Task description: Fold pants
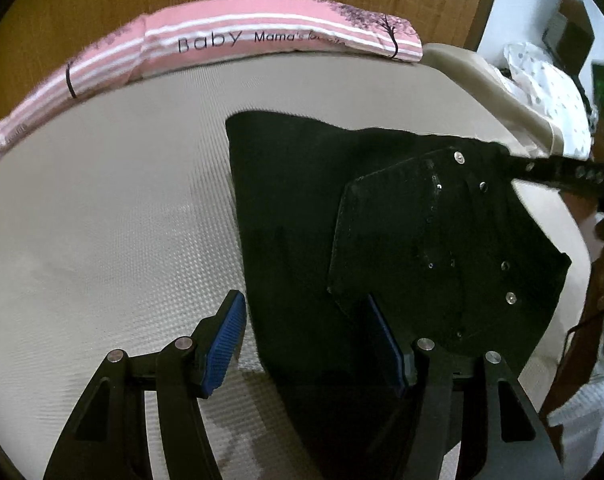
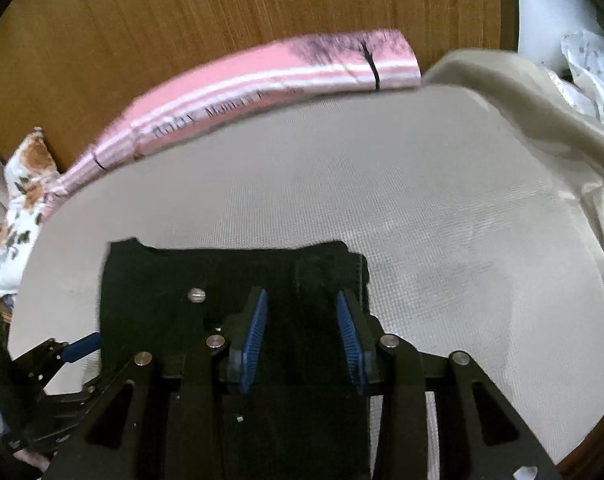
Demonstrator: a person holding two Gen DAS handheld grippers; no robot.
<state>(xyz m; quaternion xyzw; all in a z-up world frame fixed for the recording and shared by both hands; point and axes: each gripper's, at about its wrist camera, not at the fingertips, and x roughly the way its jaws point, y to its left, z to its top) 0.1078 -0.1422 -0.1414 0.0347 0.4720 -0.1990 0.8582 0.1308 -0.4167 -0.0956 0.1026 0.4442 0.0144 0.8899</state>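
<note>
The black pants (image 1: 302,200) lie folded flat on a beige textured mat (image 1: 102,220). My left gripper (image 1: 310,344) is open, its blue pads straddling the pants' near left edge, holding nothing. The right gripper shows in the left wrist view (image 1: 442,248) as a black plate resting over the pants' right part. In the right wrist view the pants (image 2: 162,276) lie just ahead. My right gripper (image 2: 304,340) is open above them, blue pads apart. The left gripper (image 2: 78,350) shows at the lower left there.
A pink striped cushion with "Baby" lettering (image 1: 222,40) runs along the mat's far edge against a wooden board (image 2: 182,20). A beige padded roll (image 2: 542,120) borders the right side. A floral cloth (image 2: 22,200) lies at the far left.
</note>
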